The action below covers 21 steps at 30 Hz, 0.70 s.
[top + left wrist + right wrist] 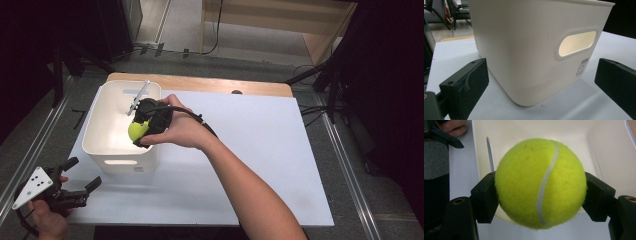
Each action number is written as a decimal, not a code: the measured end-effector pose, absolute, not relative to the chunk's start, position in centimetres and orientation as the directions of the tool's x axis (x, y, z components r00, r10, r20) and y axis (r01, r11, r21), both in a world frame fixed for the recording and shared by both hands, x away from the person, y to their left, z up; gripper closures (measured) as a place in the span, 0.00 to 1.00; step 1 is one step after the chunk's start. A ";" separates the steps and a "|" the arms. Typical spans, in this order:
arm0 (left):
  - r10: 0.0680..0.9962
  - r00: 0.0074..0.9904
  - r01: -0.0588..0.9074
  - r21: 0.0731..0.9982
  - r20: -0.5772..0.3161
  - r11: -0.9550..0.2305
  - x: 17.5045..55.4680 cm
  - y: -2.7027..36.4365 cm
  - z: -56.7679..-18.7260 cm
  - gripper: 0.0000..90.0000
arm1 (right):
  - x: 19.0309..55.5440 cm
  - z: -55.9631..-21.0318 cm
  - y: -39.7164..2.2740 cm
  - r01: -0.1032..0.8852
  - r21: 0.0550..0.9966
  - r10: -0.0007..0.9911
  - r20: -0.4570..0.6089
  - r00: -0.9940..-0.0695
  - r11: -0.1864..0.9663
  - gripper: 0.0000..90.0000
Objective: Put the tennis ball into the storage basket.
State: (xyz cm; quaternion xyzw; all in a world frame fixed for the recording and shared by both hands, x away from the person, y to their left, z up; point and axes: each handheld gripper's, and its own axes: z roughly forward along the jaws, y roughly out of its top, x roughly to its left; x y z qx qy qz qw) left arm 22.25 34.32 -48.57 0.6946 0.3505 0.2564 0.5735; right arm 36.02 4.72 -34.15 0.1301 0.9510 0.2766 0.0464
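1. While clamped between both pads of the right tongs (540, 195), hangs over the open white bin (95, 132): a yellow-green tennis ball (540, 182), off the bin's floor, just inside the near wall.
2. Seen from the high view at the same spot: right tongs (141, 129) angled down into the bin, ball (137, 130) at their tip, hand (180, 127) wrapped around the body.
3. Leaning inside the bin against its far wall: a slim white utensil (138, 97), apart from the ball.
4. Resting low at the near left corner of the white surface (260, 150): left tongs (82, 177), spread wide, gripping nothing.
5. Pointed at the bin's near corner (524, 62) and handle slot (577, 43), jaws standing either side without touching it.
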 end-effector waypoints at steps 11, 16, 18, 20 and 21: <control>0.782 0.622 0.194 0.976 -0.041 -0.103 22.2 34.3 -48.6 0.00 | 36.3 -35.2 5.2 0.231 0.516 0.276 -0.009 -0.961 0.825 0.26; 0.781 0.623 0.194 0.976 -0.042 -0.102 22.3 34.3 -48.6 0.00 | 36.3 -35.6 5.6 0.228 0.511 0.269 -0.007 -0.963 0.829 0.26; 0.781 0.623 0.194 0.976 -0.044 -0.100 22.3 34.3 -48.6 0.00 | 36.3 -35.7 5.7 0.228 0.510 0.268 -0.006 -0.963 0.829 0.26; 0.781 0.623 0.193 0.976 -0.046 -0.097 22.3 34.3 -48.6 0.00 | 36.3 -35.9 5.7 0.229 0.507 0.269 -0.007 -0.963 0.831 0.26; 0.781 0.623 0.194 0.976 -0.045 -0.098 22.3 34.3 -48.6 0.00 | 36.4 -36.0 5.7 0.229 0.505 0.269 -0.005 -0.963 0.832 0.26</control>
